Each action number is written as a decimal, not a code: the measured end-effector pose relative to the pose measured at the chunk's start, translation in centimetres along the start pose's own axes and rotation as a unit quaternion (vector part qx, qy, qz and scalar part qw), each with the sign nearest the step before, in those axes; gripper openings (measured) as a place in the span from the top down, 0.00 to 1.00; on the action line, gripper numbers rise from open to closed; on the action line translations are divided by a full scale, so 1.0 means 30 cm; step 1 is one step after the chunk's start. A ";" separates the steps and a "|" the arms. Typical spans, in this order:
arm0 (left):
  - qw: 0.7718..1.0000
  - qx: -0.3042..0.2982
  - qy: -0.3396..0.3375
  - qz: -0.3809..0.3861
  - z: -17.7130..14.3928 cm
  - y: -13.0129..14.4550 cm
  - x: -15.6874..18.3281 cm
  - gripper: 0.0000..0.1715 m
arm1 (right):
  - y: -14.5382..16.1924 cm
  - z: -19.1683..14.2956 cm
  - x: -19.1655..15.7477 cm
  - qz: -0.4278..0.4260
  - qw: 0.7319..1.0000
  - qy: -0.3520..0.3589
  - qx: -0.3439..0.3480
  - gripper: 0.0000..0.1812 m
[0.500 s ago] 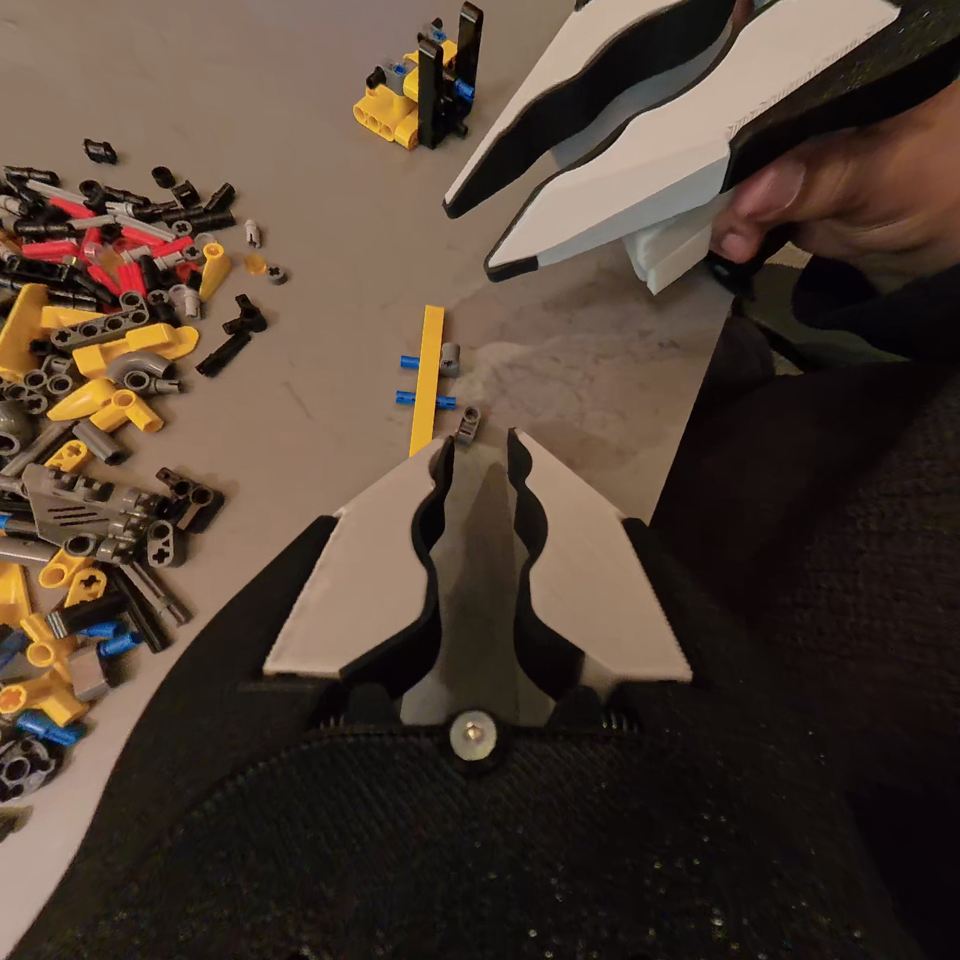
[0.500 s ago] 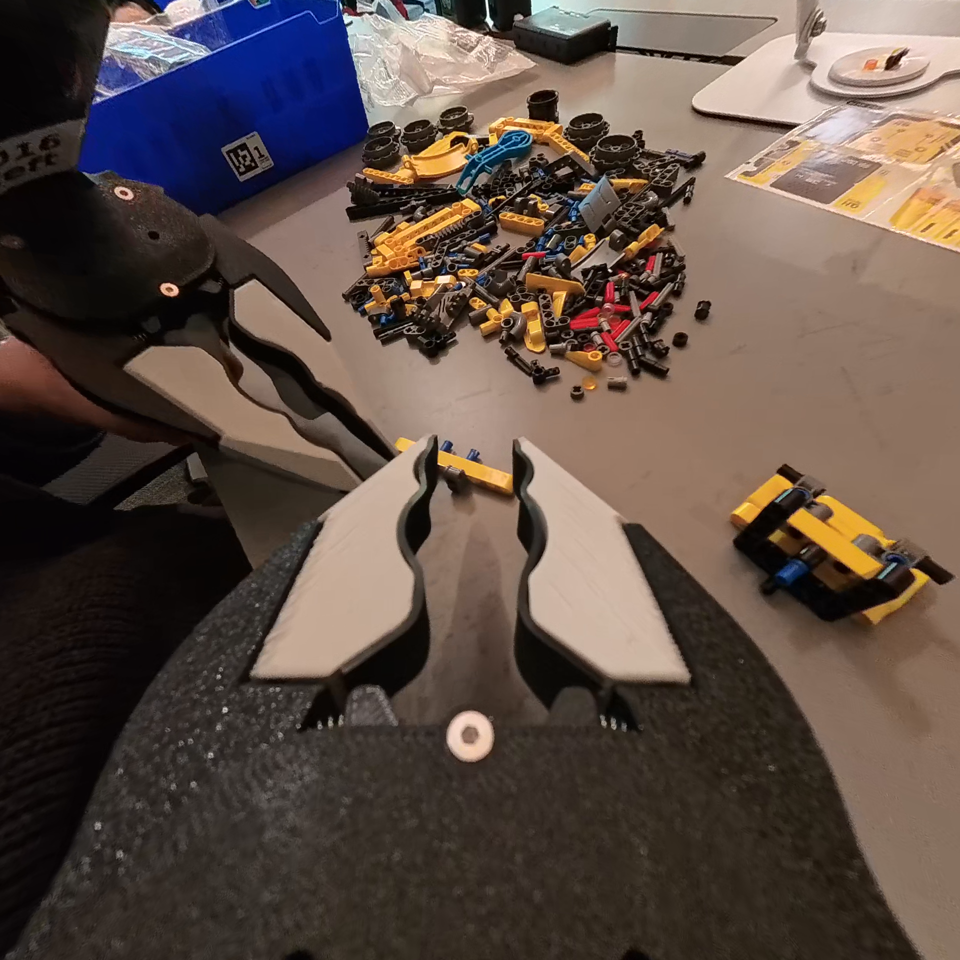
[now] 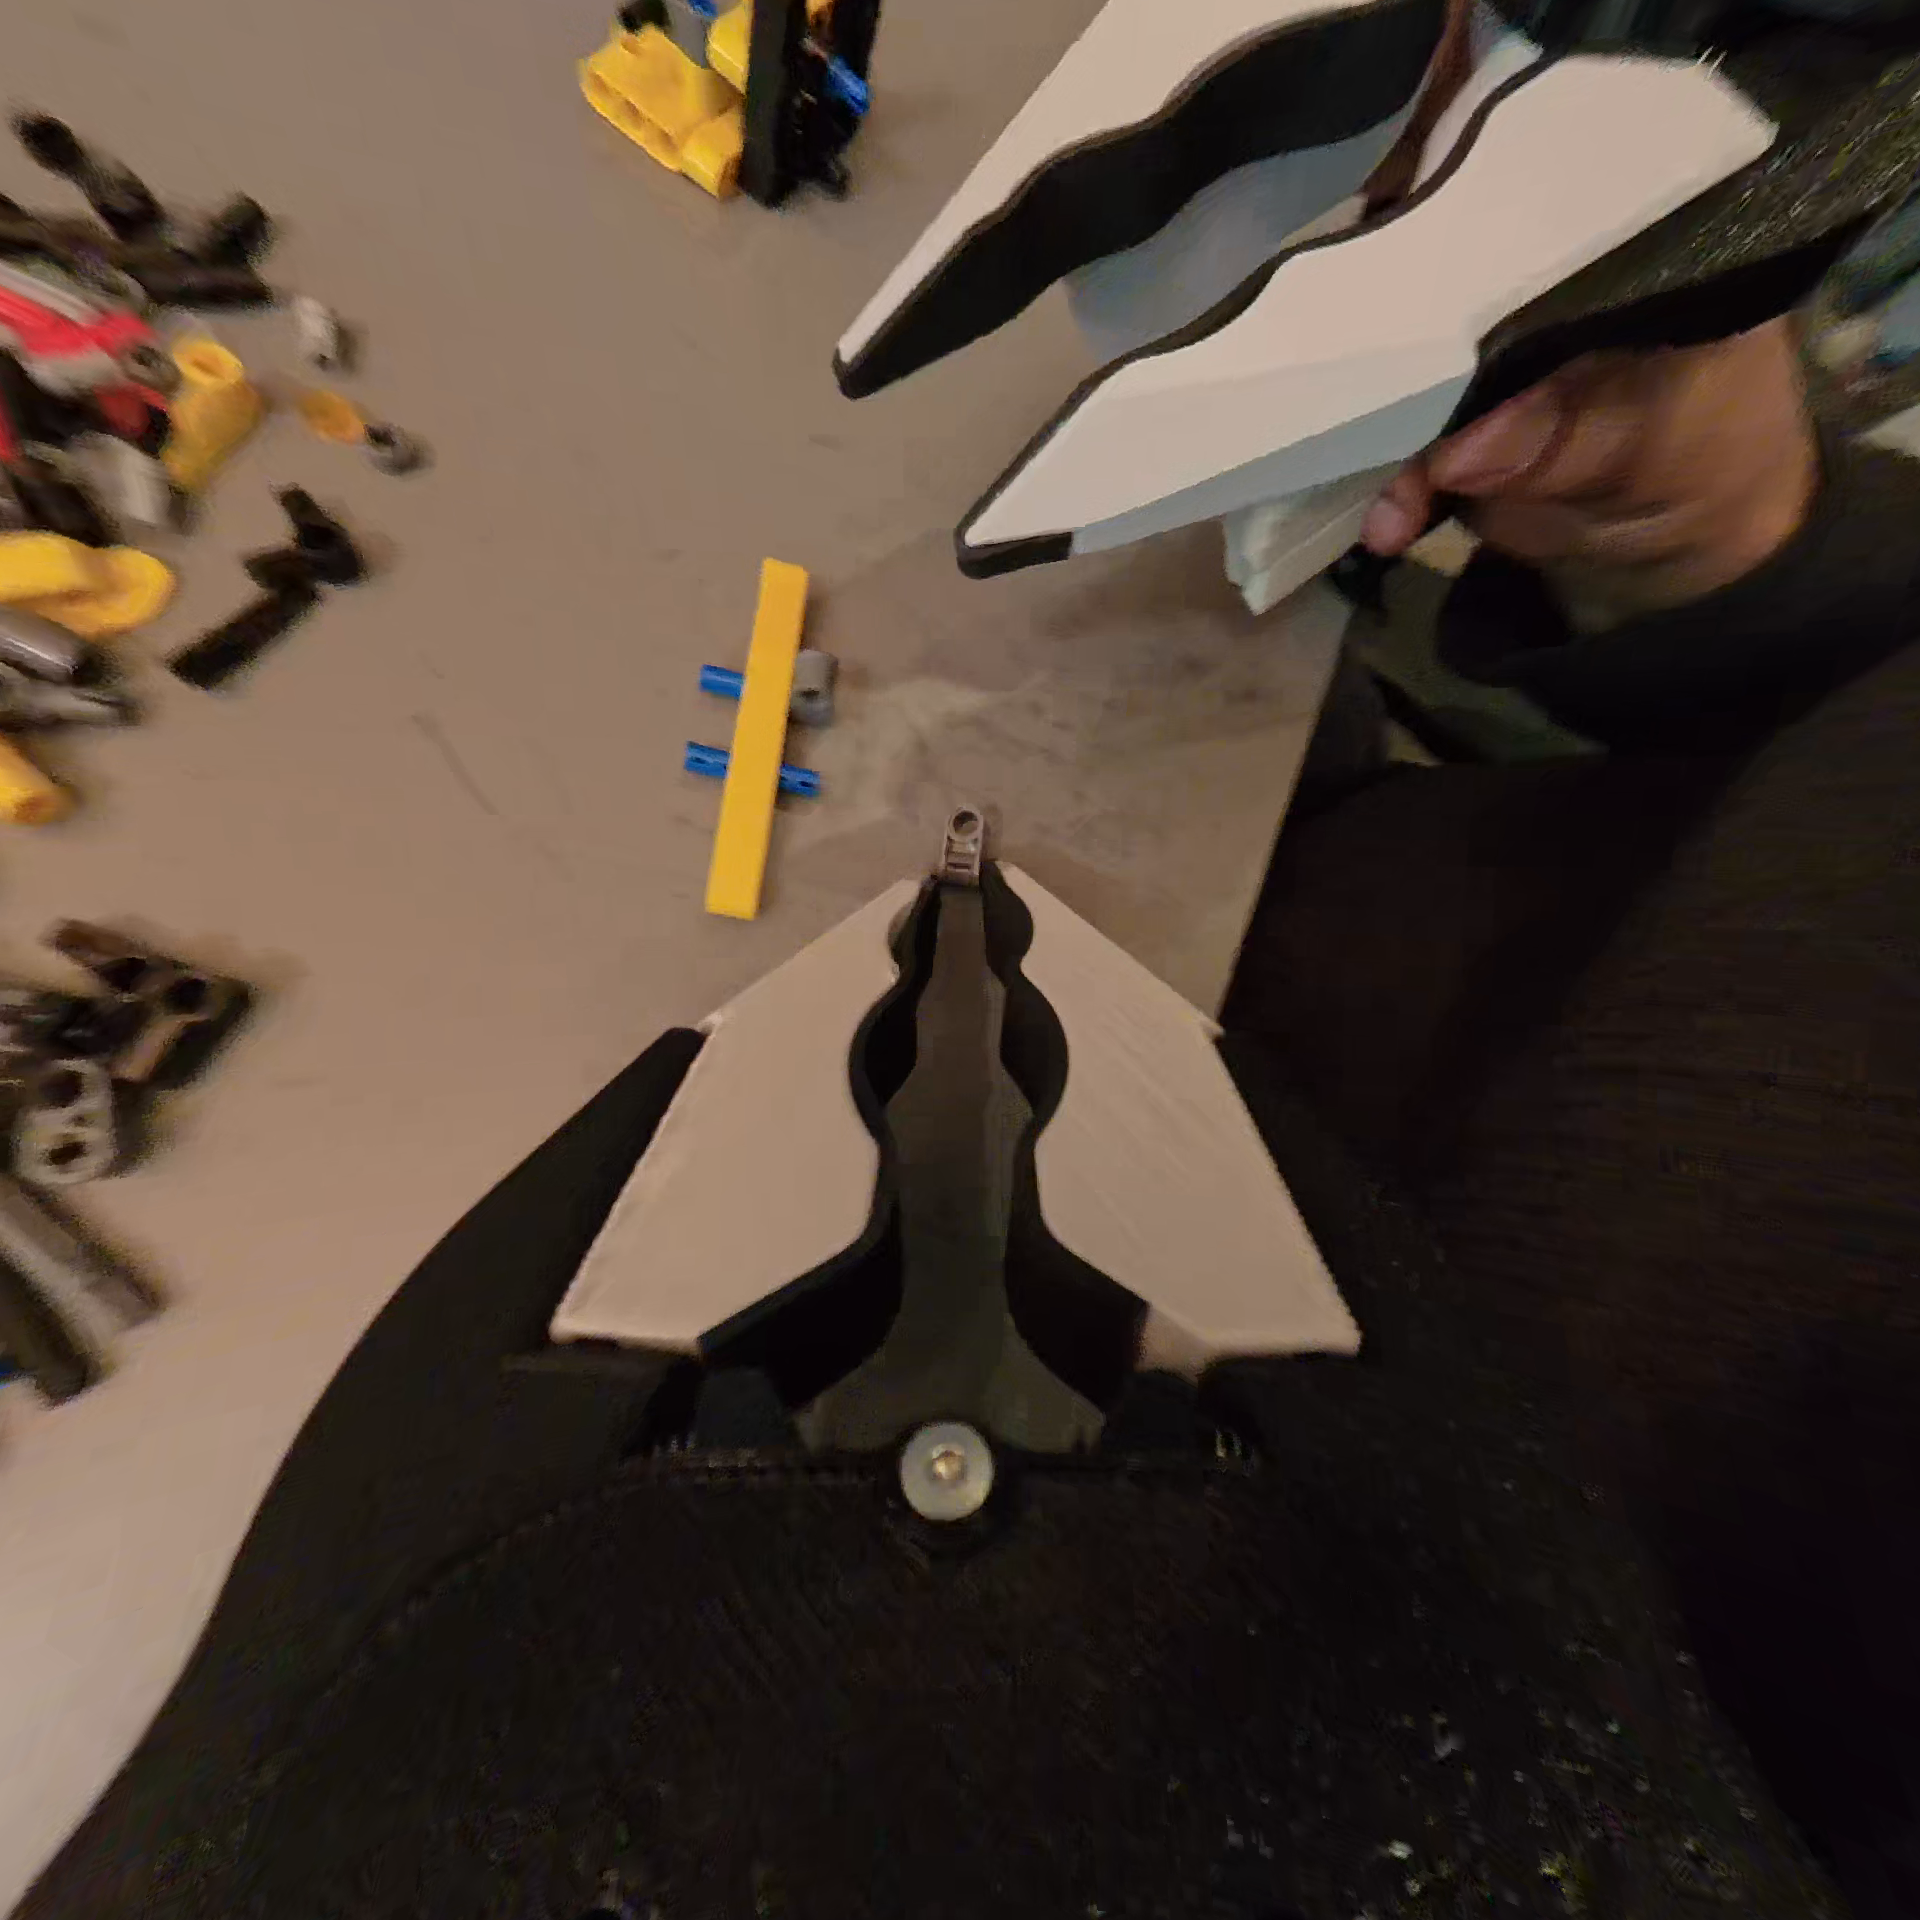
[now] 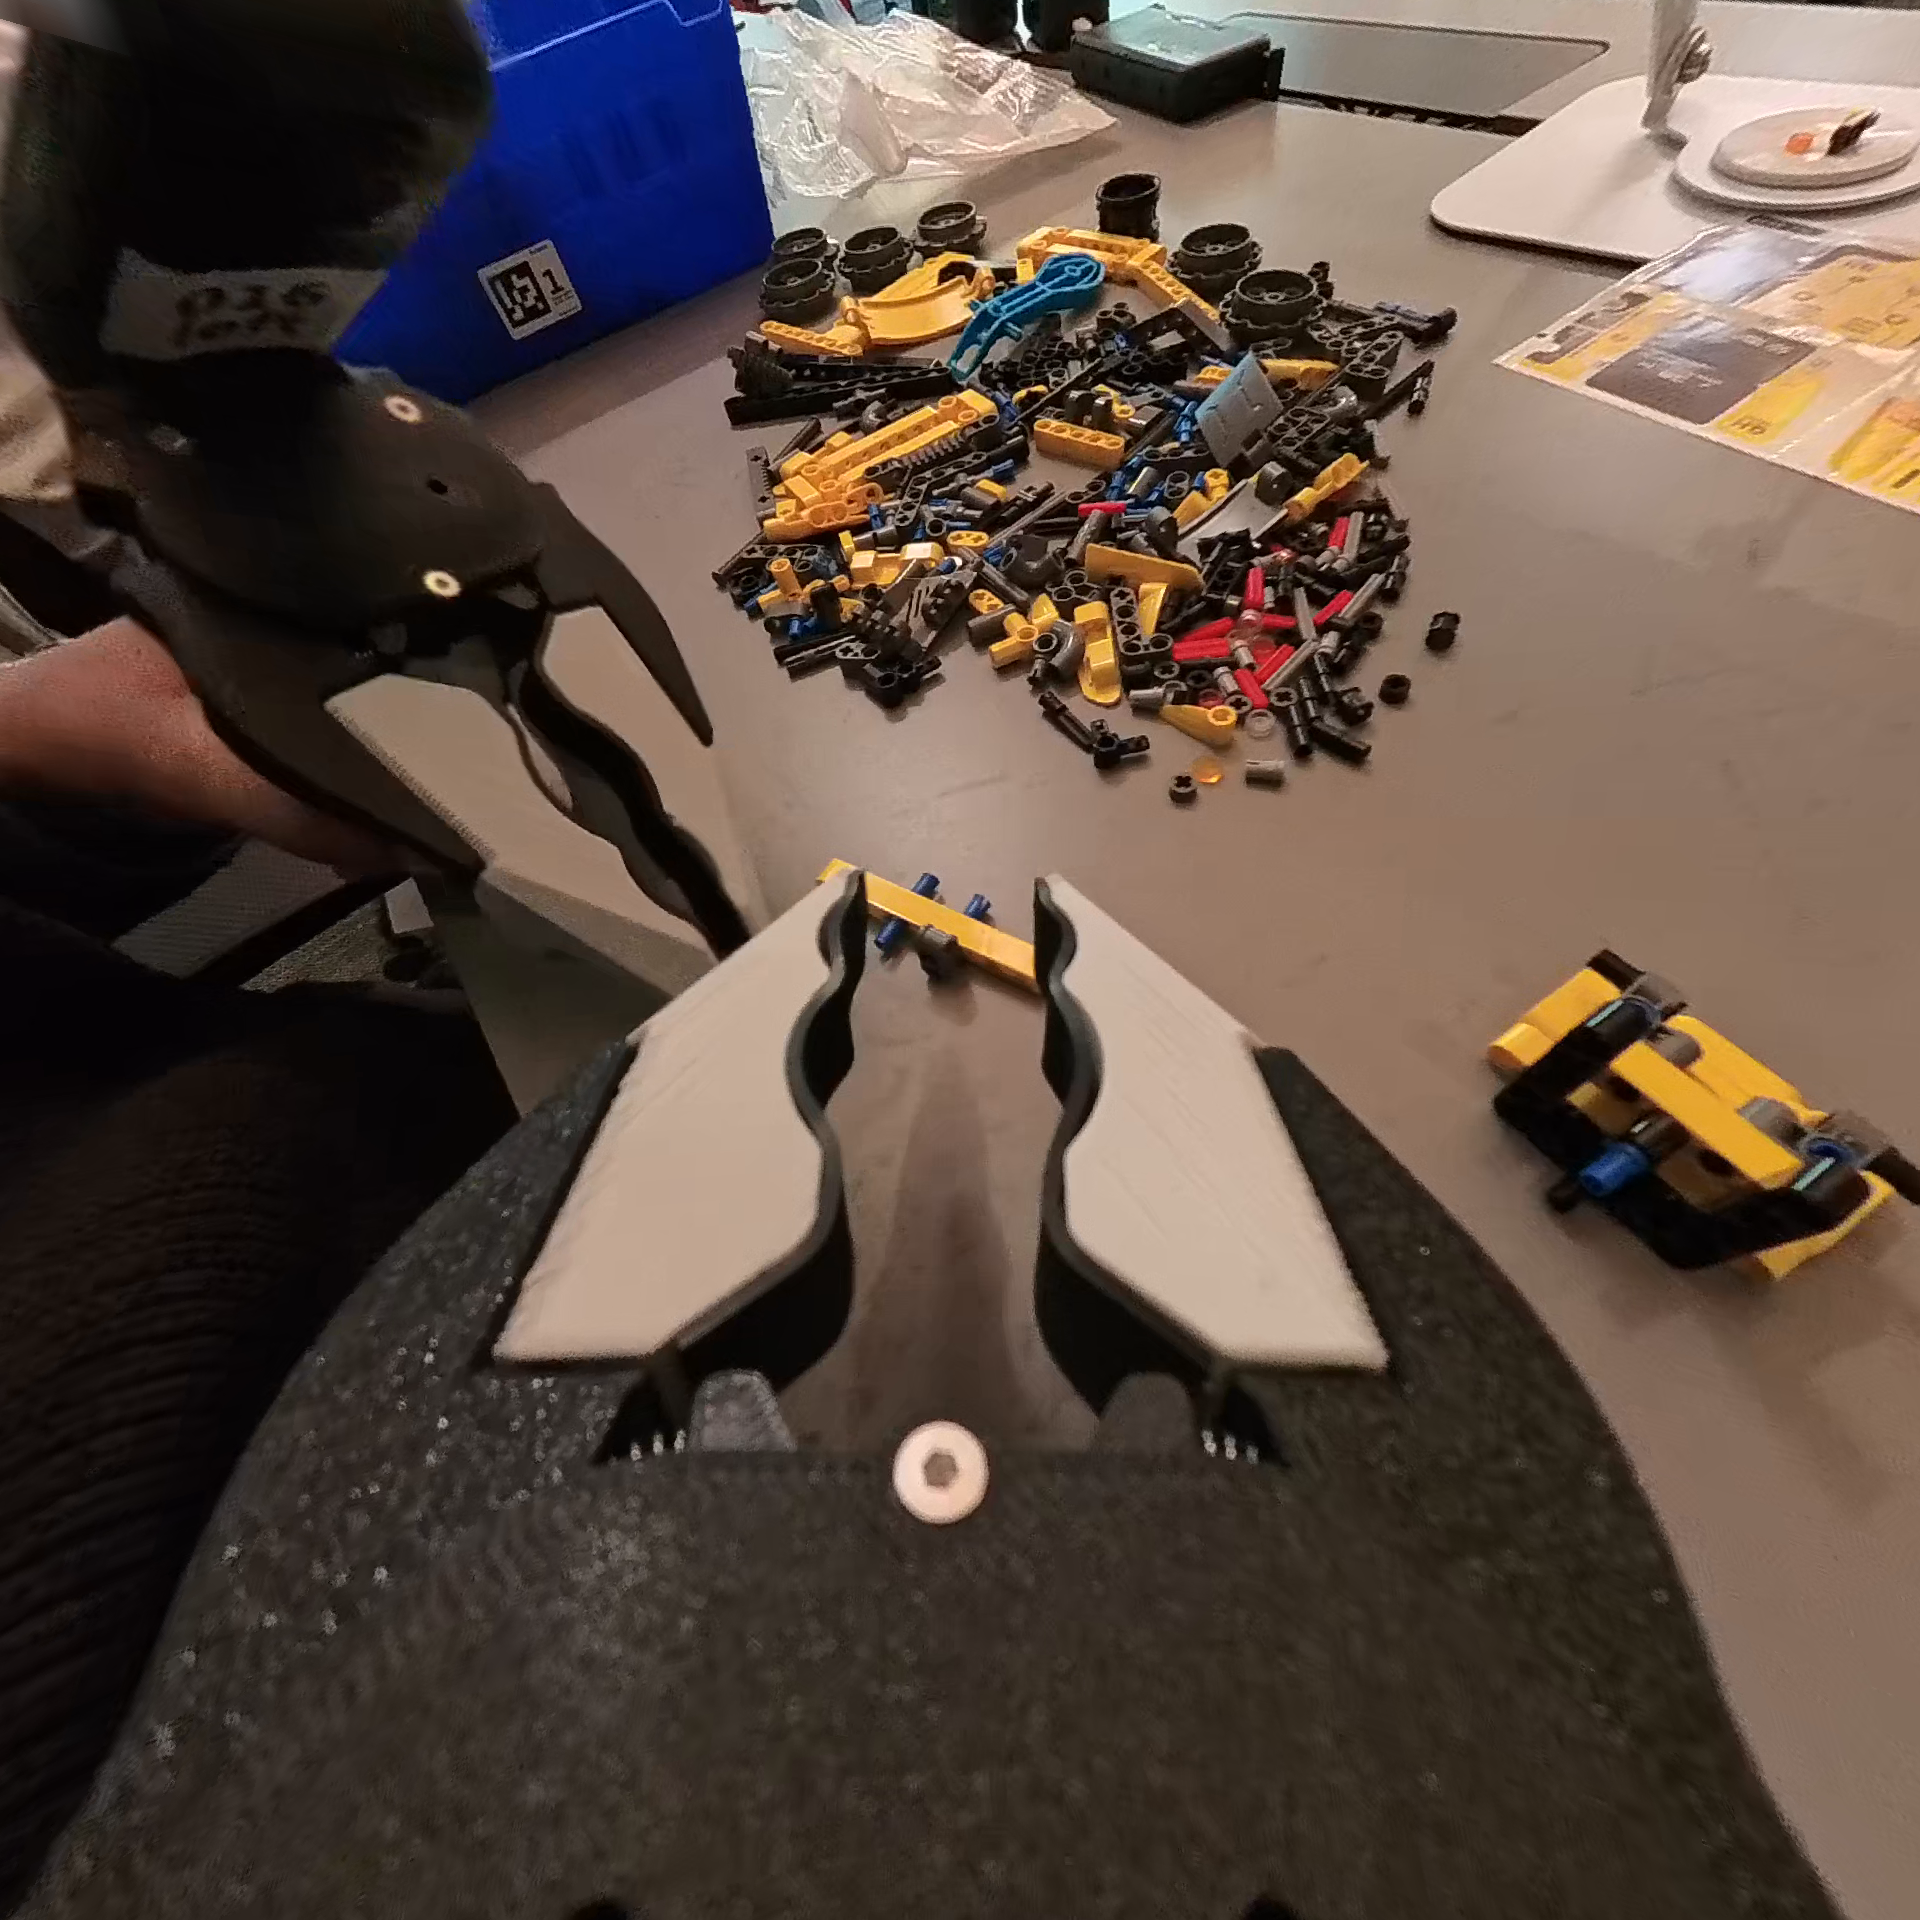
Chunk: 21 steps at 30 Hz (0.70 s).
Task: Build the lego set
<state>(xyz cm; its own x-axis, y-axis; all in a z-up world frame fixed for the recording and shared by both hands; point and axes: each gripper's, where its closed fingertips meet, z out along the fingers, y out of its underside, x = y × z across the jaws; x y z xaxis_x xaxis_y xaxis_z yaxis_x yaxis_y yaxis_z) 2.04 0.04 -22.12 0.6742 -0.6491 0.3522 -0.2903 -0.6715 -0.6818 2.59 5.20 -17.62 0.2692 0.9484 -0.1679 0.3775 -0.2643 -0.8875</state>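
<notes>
While the left tongs (image 3: pixel 963 878) pinch a small grey connector (image 3: pixel 963 844) at their tips above the bench (image 3: pixel 540 436), the right tongs (image 4: pixel 948 906) hang open over a yellow beam (image 4: pixel 961 937) with blue pins lying flat there. A pile of loose parts (image 4: pixel 1081 520) lies beyond, with a small yellow and black assembly (image 4: pixel 1694 1122) well apart to the right.

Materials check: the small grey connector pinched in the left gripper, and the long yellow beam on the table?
Small grey connector: looks like moulded hard plastic, satin grey, crisp round hole. Long yellow beam: likely the same plastic, smooth, uniform colour, sharp edges. Left gripper is shut on the connector.
</notes>
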 end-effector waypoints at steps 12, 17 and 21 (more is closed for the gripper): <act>0.986 0.032 0.136 -0.094 -0.059 -0.029 0.065 0.97 | 0.106 -0.026 -0.144 -0.330 0.940 -0.068 -0.058 0.88; 0.977 0.024 0.169 -0.124 -0.068 -0.020 0.081 0.97 | 0.096 -0.022 -0.195 -0.406 0.908 -0.090 -0.045 0.88; 0.978 0.010 0.170 -0.122 -0.061 -0.007 0.082 0.97 | 0.113 0.009 -0.192 -0.472 0.876 -0.079 -0.057 0.91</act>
<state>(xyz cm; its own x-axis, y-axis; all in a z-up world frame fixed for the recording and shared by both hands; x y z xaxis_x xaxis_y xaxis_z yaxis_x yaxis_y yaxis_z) 2.50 -2.06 -19.93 0.4553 -0.5537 0.6973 -0.1324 -0.8165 -0.5619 2.07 -1.11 -19.79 -0.3340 0.7638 0.5523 0.4538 0.6439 -0.6160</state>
